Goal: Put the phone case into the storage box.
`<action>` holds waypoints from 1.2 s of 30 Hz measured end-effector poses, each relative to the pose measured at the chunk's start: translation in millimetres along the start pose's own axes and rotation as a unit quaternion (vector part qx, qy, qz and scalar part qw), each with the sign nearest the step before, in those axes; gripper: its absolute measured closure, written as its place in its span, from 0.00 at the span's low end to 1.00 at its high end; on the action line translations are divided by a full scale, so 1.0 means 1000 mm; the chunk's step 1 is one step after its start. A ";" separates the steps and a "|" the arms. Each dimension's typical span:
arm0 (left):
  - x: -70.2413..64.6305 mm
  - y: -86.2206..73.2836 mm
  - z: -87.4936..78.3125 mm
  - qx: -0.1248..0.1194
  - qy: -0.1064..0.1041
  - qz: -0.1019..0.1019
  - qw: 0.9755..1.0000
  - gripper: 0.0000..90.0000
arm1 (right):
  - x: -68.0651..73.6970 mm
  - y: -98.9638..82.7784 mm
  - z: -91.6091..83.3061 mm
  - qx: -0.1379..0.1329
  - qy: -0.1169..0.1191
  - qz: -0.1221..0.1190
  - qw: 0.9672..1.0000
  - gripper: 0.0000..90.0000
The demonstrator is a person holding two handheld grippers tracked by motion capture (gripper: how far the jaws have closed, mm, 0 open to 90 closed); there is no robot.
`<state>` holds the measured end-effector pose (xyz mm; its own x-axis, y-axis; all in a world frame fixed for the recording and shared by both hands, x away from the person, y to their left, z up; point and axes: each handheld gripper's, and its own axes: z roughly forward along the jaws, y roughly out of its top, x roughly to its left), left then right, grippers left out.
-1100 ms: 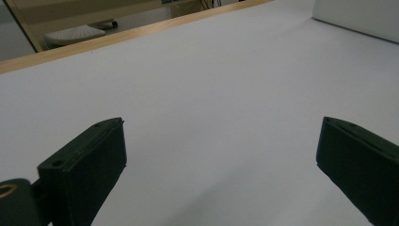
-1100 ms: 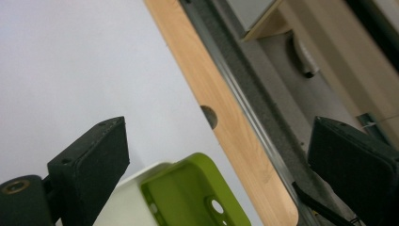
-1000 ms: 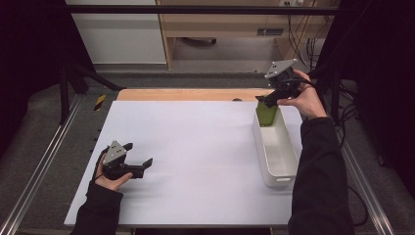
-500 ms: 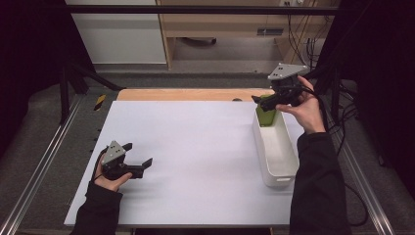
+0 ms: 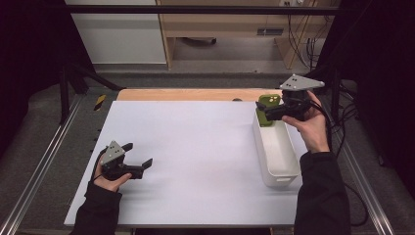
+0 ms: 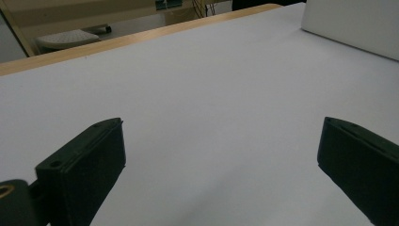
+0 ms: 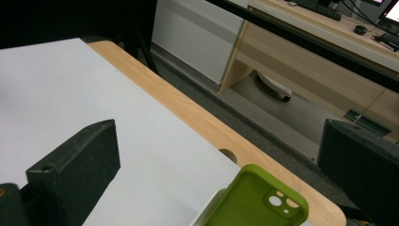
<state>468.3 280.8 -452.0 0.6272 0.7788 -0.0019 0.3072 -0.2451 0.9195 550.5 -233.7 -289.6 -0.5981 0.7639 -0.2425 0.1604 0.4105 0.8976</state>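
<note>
Both hand-held grippers gape empty; right gripper view shows the green phone case's (image 7: 256,200) camera holes.

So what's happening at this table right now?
A person holds a gripping tool in each hand. The right tool hovers, jaws open, over a green phone case that stands on end in the far end of a white bin. The case is not gripped. The left tool rests open on the white table, holding nothing.

Green phone case (image 5: 267,108) upright, leaning in white bin's (image 5: 280,169) far end.
</note>
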 end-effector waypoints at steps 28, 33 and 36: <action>-0.002 0.001 -0.001 -0.008 -0.011 0.003 1.000 0.01 | 0.057 -0.066 -0.044 -0.071 0.032 0.074 0.994 0.00; -0.003 0.001 -0.001 -0.011 -0.014 0.003 1.000 0.01 | 0.061 -0.082 -0.052 -0.082 0.042 0.090 0.992 0.00; -0.003 0.001 -0.001 -0.013 -0.016 0.003 1.000 0.01 | 0.063 -0.093 -0.055 -0.080 0.045 0.100 0.991 0.00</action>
<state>465.9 279.1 -450.2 0.6516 0.7586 -0.0079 0.2844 -0.2346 0.9295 454.7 -250.8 -368.0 -0.6356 0.7716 -0.0257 0.1612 0.1652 0.9730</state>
